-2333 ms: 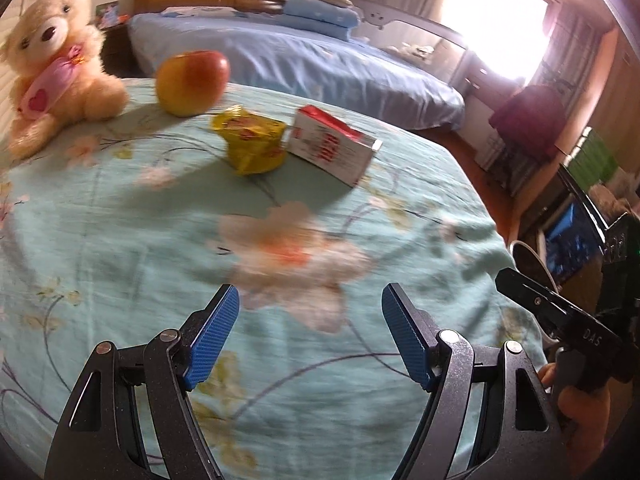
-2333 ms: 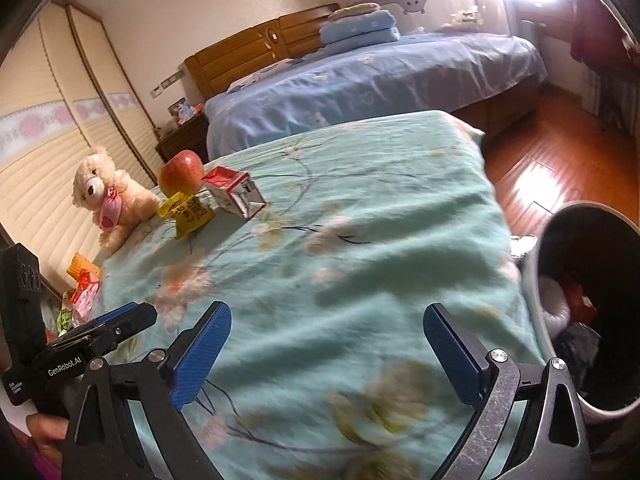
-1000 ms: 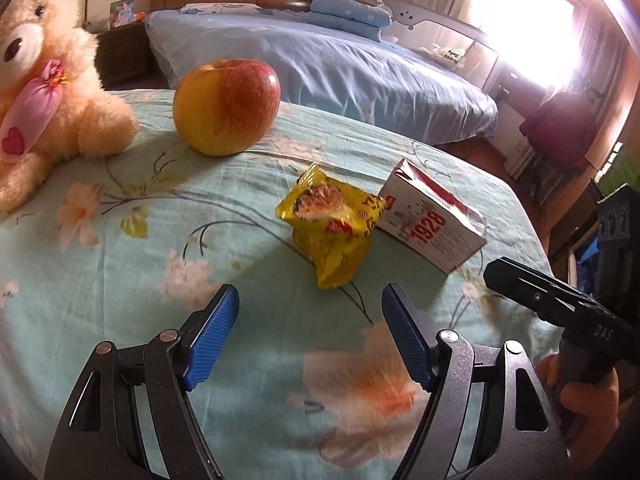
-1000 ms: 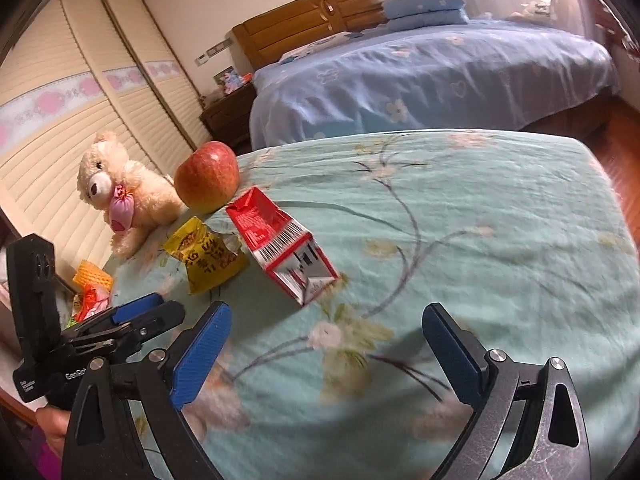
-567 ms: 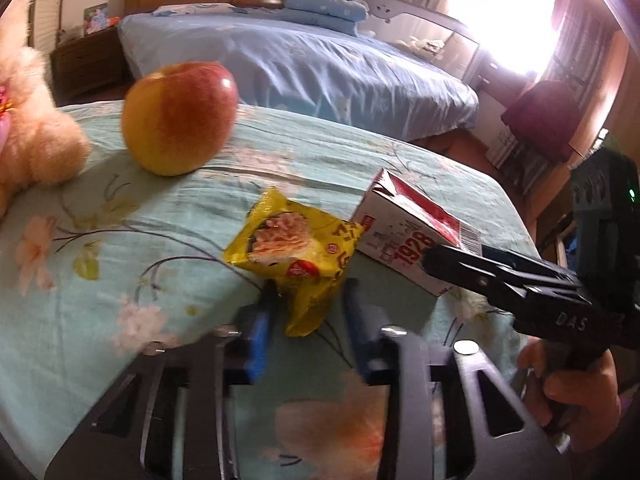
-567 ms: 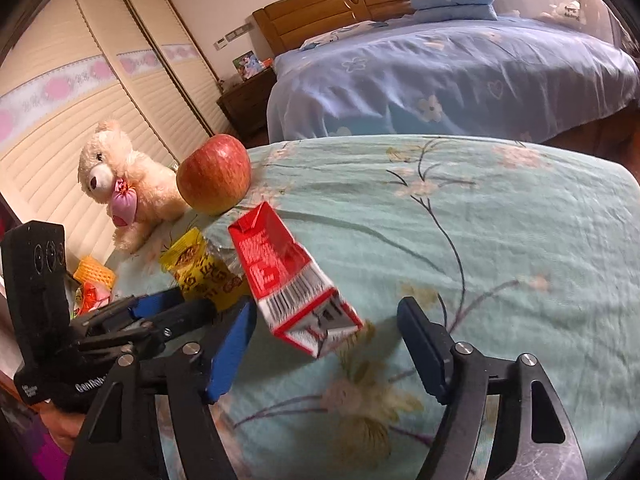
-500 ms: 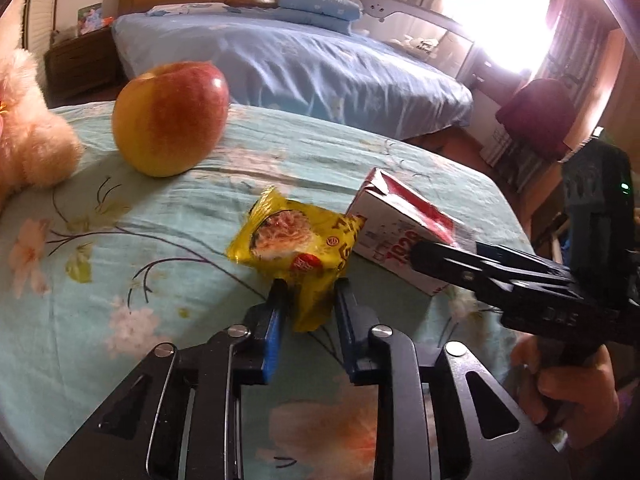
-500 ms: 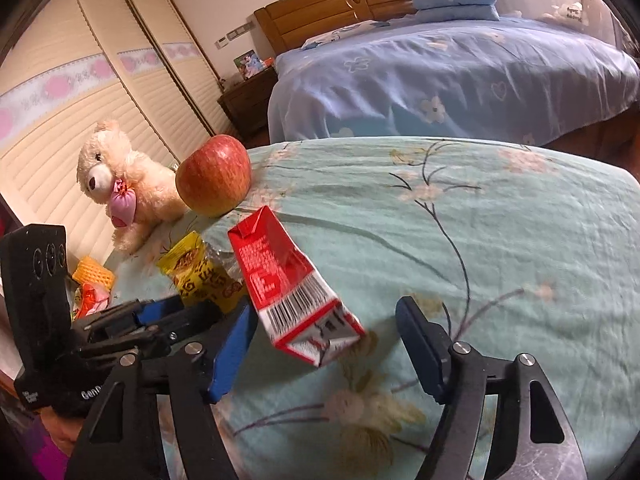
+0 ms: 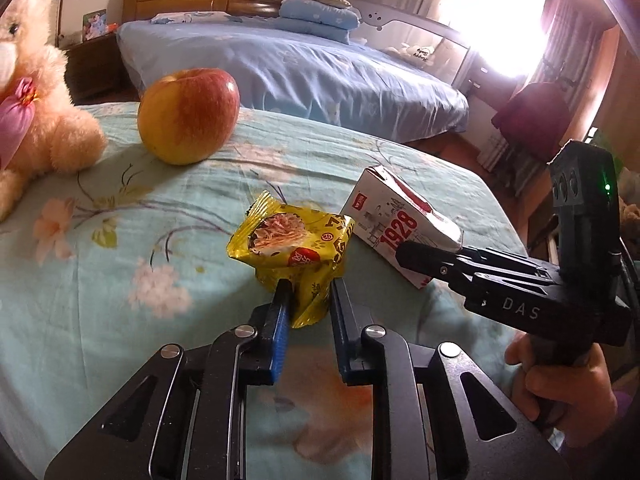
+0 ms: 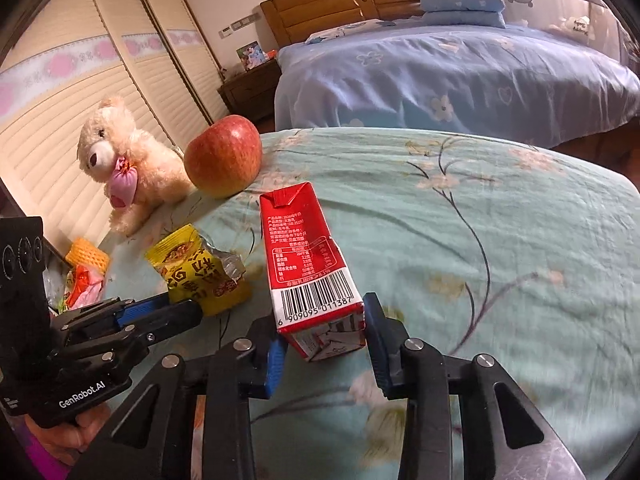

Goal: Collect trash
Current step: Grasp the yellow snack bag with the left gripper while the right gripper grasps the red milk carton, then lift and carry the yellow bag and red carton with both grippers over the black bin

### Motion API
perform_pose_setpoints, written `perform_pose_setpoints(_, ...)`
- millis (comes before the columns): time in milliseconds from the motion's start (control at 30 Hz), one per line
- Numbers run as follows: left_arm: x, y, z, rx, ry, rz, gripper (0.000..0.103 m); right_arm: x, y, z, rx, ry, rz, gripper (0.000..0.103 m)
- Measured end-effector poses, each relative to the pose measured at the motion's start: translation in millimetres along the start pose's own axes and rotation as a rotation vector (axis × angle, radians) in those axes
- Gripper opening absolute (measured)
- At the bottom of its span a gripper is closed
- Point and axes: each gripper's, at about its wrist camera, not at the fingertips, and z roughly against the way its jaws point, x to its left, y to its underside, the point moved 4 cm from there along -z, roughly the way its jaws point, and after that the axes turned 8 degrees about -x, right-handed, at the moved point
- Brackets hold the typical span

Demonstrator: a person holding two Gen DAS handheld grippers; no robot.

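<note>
Left gripper [image 9: 306, 296] jaws closing, pinched on the wrapper's [image 9: 292, 248] near tail. Right gripper [image 10: 322, 334] closing across the carton's [image 10: 308, 264] near end — long axis runs straight away from it. Both on the bedspread [image 10: 480, 240], side by side. No bin seen.

On flowered pale-green bedspread [image 10: 500, 248], counted:
- crumpled yellow foil snack wrapper [image 9: 294, 248]: one.
- red-and-white cardboard drink carton [image 10: 310, 264], barcode on end: one.
- round red-yellow apple [image 9: 188, 116]: one.
- cream plush teddy bear [image 10: 128, 168], pink pouch at neck: one.
- black two-finger tool with blue pads: two, left tool [image 9: 308, 300], right tool [image 10: 322, 326].
- folded blue pillow [image 10: 460, 2] on far blue bed: count uncertain, stacked.
</note>
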Motion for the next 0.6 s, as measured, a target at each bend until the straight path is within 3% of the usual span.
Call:
perform_pose_setpoints(400,-28,23,28,-0.001,0.036,-0.025,0.017,-6,35,52,-0.053,0.078,-0.083,0.035)
perform_pose_setpoints(600,-40,37,42,0.000,0.054,-0.036,0.017,5,52,70,-0.063,0.095,-0.062,0.035)
